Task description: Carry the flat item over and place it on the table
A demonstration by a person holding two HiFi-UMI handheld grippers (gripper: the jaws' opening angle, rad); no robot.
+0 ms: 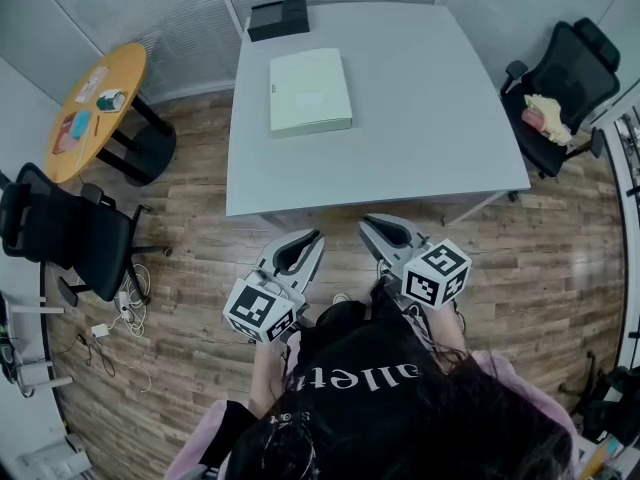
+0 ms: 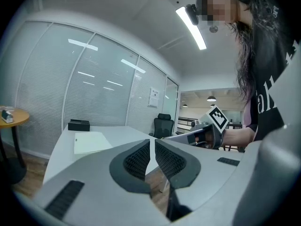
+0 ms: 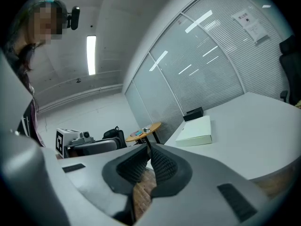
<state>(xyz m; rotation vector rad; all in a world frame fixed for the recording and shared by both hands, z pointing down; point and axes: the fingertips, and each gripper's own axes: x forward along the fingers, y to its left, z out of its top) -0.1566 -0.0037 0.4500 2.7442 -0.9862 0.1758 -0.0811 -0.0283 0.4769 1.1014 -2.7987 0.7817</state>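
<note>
1. We hold both grippers low in front of us, over the wood floor [image 1: 200, 218], just short of the near edge of the table [image 1: 430, 118].
2. The left gripper [image 2: 151, 144] has its jaws clenched together. The ribbed pads meet at the tips and nothing sits between them.
3. The right gripper [image 3: 149, 147] is shut the same way, on nothing. Only floor shows through the narrow slit below its pads.
4. From the head view, we see the two grippers side by side, close but apart. Their tips lean slightly toward each other and point at the table.
5. The flat item [image 1: 310, 92], pale green, lies flat on the far left part of the table, well apart from both grippers.
6. A black box [image 1: 278, 18] sits at the table's far left corner, near the flat item but not touching it.
7. To the left of the table we see a round table [image 1: 110, 68] with a few small things on it.
8. The left chair [image 1: 70, 233], black, stands near the round table.
9. The right chair [image 1: 565, 88], also black, stands at the table's right side with something pale on its seat.
</note>
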